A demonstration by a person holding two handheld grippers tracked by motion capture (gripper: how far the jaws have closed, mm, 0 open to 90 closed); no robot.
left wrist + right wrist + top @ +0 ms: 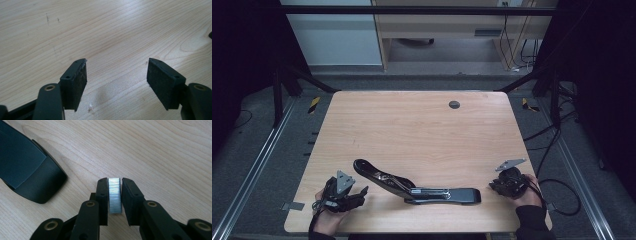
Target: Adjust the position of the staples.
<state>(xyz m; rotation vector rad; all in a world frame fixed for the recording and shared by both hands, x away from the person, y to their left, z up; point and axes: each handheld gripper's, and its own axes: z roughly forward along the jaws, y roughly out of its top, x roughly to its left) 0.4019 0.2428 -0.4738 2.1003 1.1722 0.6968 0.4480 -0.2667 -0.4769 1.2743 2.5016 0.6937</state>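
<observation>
Stapler: black, opened out flat on the table (422,125), its top arm toward 10 o'clock and its base toward 3 o'clock (412,186); it lies at about 6 o'clock on the tabletop, between the two grippers. In the right gripper view one rounded black end shows at 10 o'clock (27,177).
Staples: a silvery strip (114,195) standing upright between the right gripper's pads, touched by both, just above the wood.
Right gripper: at 4 o'clock on the table, near the front right corner (507,184); jaws nearly together and clamped on the staples (114,185), just beside the stapler's base end.
Left gripper: at 8 o'clock, near the front left corner (347,194); jaws spread wide with bare wood between them (116,68), clear of the stapler's top arm.
Table hole: small dark round grommet at 12 o'clock, near the far edge (454,104).
</observation>
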